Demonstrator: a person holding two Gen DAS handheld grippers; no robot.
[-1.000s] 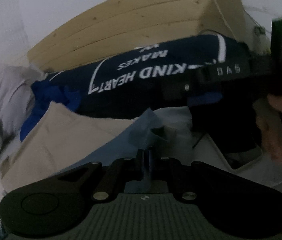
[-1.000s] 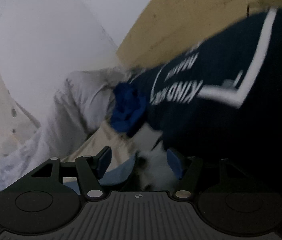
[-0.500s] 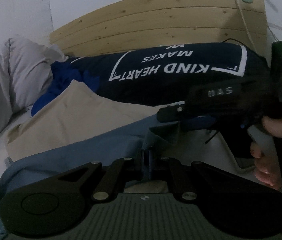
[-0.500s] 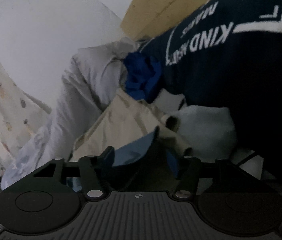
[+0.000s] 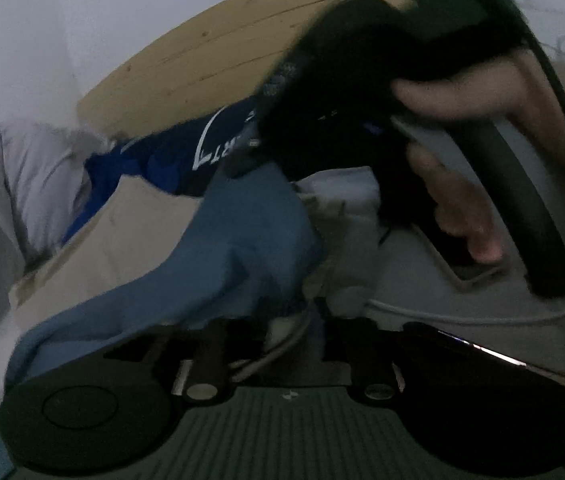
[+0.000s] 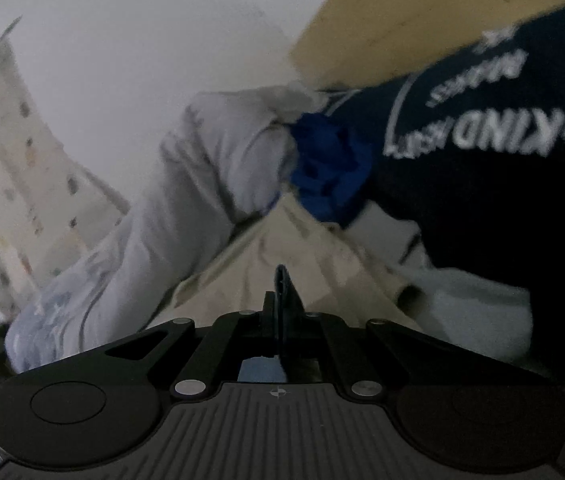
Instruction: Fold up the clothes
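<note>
On the bed, a navy pillow (image 6: pixel 482 168) reads "KIND"; left gripper (image 5: pixel 294 320) parted, its jaws having just opened, above blue garment (image 5: pixel 222 248); right gripper (image 6: pixel 282 280) has just closed, seemingly empty.

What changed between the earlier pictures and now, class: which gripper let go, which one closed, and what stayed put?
The left gripper, earlier shut on the light blue garment, has just been opening, and the cloth now lies beside it. The right gripper, earlier open, has just closed; what it pinches cannot be told. The navy shirt, beige cloth and headboard stayed put.
</note>
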